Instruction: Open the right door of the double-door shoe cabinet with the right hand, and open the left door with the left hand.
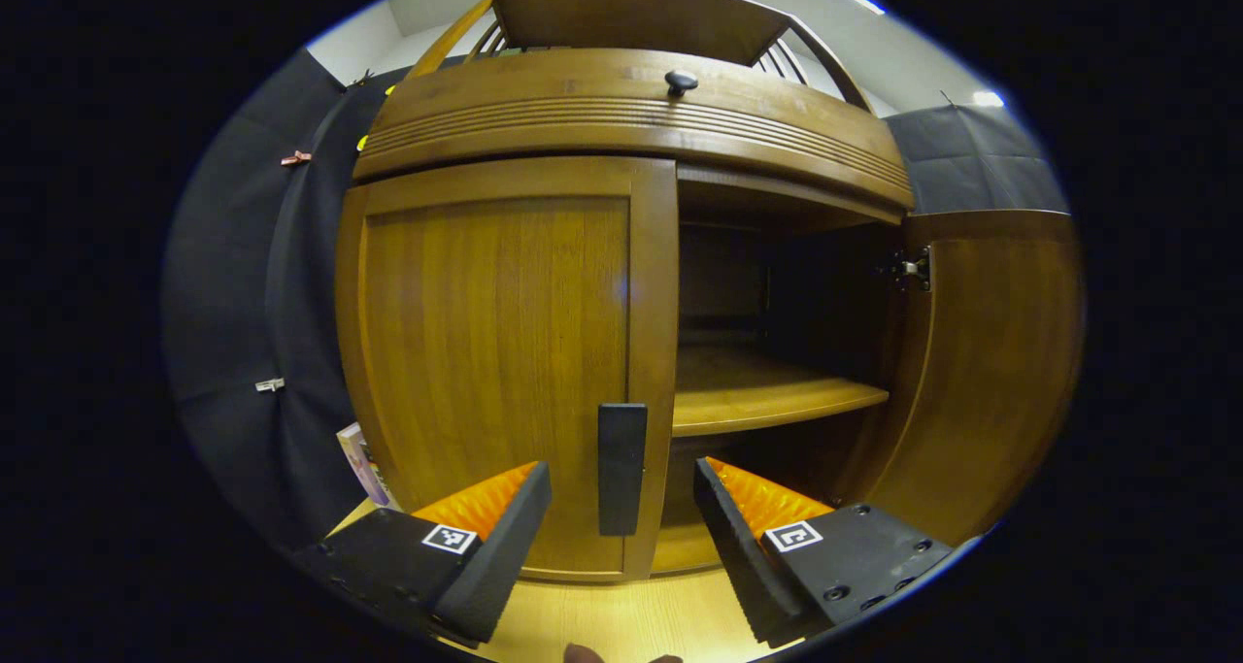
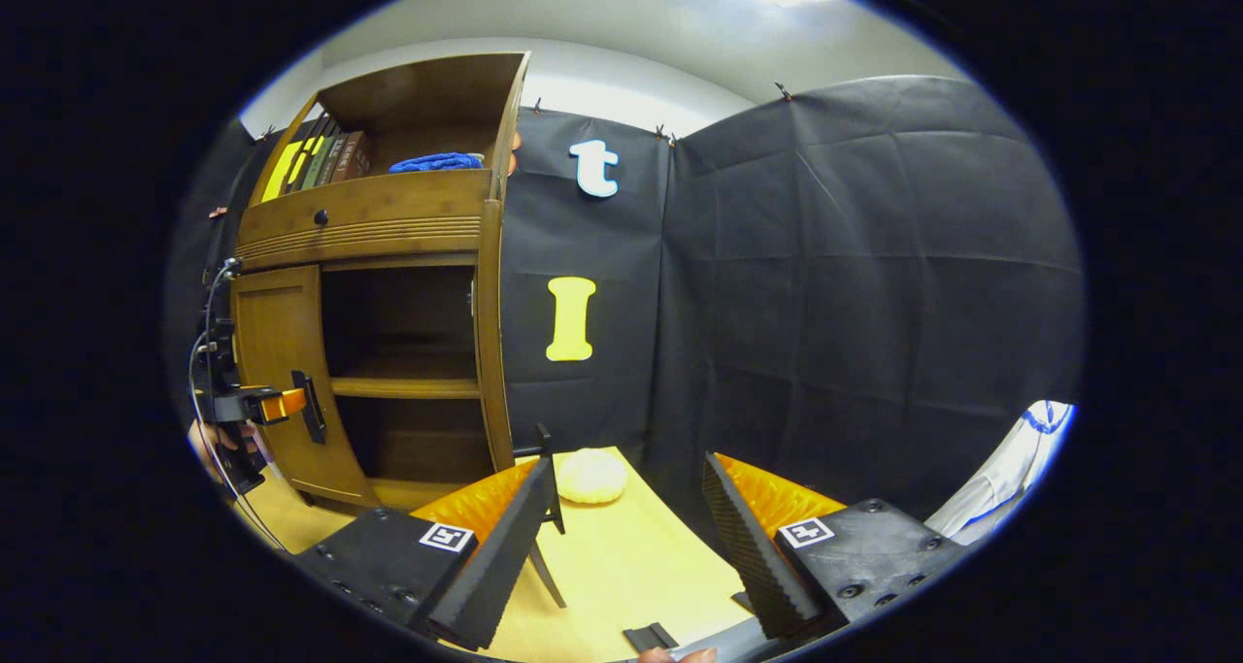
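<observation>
The wooden shoe cabinet [image 1: 505, 352] stands right in front of me in the left gripper view. Its left door [image 1: 495, 352] is closed and carries a black vertical handle [image 1: 621, 469]. The right door [image 1: 1000, 372] is swung wide open, baring a shelf [image 1: 767, 396]. My left gripper [image 1: 621, 508] is open, its fingers either side of the handle with gaps on both sides. In the right gripper view the cabinet [image 2: 379, 216] sits far left, the right door [image 2: 490, 343] edge-on. My right gripper [image 2: 626, 522] is open and empty, away from the cabinet. The left gripper [image 2: 262, 406] hovers at the left door's handle [image 2: 311, 406].
A drawer with a dark knob [image 1: 680, 82] runs above the doors. Books [image 2: 316, 163] and a blue cloth [image 2: 437, 162] lie in the top shelf. A pale round object [image 2: 590, 476] rests on the light wooden surface [image 2: 621, 566]. Black cloth walls stand behind and to the right.
</observation>
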Motion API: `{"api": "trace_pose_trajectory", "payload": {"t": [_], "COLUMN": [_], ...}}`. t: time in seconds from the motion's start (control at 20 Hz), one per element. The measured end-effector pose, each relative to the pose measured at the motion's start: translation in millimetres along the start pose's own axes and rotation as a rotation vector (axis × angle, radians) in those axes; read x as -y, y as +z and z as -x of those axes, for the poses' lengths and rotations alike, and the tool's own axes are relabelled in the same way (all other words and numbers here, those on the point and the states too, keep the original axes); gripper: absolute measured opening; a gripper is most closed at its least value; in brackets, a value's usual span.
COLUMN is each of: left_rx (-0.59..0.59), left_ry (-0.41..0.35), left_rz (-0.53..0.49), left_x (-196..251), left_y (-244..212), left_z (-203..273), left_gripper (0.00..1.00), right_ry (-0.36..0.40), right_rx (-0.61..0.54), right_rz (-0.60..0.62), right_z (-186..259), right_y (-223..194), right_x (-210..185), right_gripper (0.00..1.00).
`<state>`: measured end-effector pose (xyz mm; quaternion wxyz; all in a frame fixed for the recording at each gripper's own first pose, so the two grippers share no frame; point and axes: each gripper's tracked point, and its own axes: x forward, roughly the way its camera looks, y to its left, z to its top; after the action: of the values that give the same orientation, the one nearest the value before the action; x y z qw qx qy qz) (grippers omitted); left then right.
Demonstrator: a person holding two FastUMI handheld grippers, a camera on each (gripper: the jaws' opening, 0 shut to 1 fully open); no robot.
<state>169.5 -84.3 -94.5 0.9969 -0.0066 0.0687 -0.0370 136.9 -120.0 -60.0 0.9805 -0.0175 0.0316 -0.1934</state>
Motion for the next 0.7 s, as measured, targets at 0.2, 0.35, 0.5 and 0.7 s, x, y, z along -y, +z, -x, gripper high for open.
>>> {"api": "trace_pose_trajectory", "payload": {"t": [0.2,0.35,0.5,0.7], "left_rx": [-0.047,-0.05,-0.054,-0.04], "left_ry": [0.023,0.042,0.011,0.042], "left_rz": [0.007,0.005,-0.075,-0.102], "left_x": [-5.2,-13.2,-9.1,-4.0], "left_y": [-20.1,-22.8,-24.3,-22.9], "left_z": [-29.8,-50.5,-57.5,-60.1], "left_gripper": [0.78,0.67,0.58,0.37], "right_ry": [-0.024,-0.06,-0.113,-0.187], "right_rx": [-0.003,0.012,0.038,0.048], "right_rz": [-0.014,-0.03,-0.045,-0.071], "right_z": [7.7,17.6,30.9,47.2], "right_y": [2.0,6.9,7.8,2.7], "right_x": [5.1,9.7,16.8,32.3], "right_gripper": [0.95,0.98,1.0,0.98]}}
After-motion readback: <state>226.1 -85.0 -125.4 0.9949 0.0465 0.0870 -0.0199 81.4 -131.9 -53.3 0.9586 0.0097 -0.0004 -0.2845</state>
